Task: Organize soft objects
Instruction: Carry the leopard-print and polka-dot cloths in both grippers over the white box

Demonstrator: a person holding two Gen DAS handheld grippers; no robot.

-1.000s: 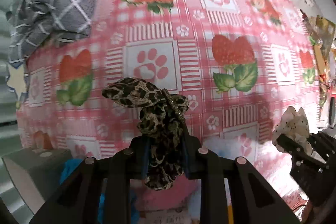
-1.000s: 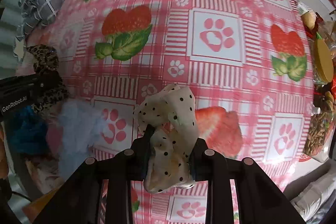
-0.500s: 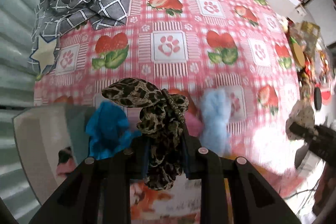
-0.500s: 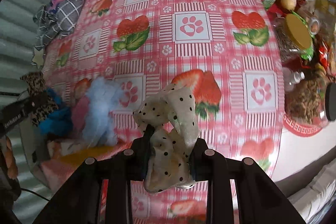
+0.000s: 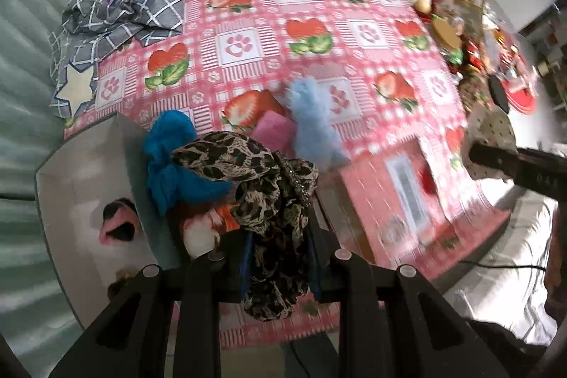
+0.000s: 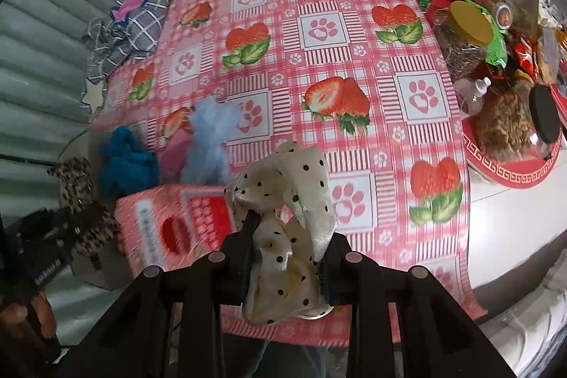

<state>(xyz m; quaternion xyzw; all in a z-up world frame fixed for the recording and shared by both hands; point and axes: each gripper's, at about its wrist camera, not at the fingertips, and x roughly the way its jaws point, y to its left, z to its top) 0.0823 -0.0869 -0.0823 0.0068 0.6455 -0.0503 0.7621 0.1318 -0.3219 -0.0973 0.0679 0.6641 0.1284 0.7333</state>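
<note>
Two scrunchies are in hand above the near edge of the table (image 6: 375, 116): the left gripper (image 5: 280, 266) is clamped narrow on a leopard-print scrunchie (image 5: 262, 186), the right gripper (image 6: 285, 266) likewise on a cream polka-dot scrunchie (image 6: 294, 208). Each hangs by a thin fold, so a jolt could let the satin slip out. A white box (image 5: 81, 186) sits at the near left corner; a careless release could drop either scrunchie onto the red carton (image 6: 177, 222) or off the table's edge.
</note>
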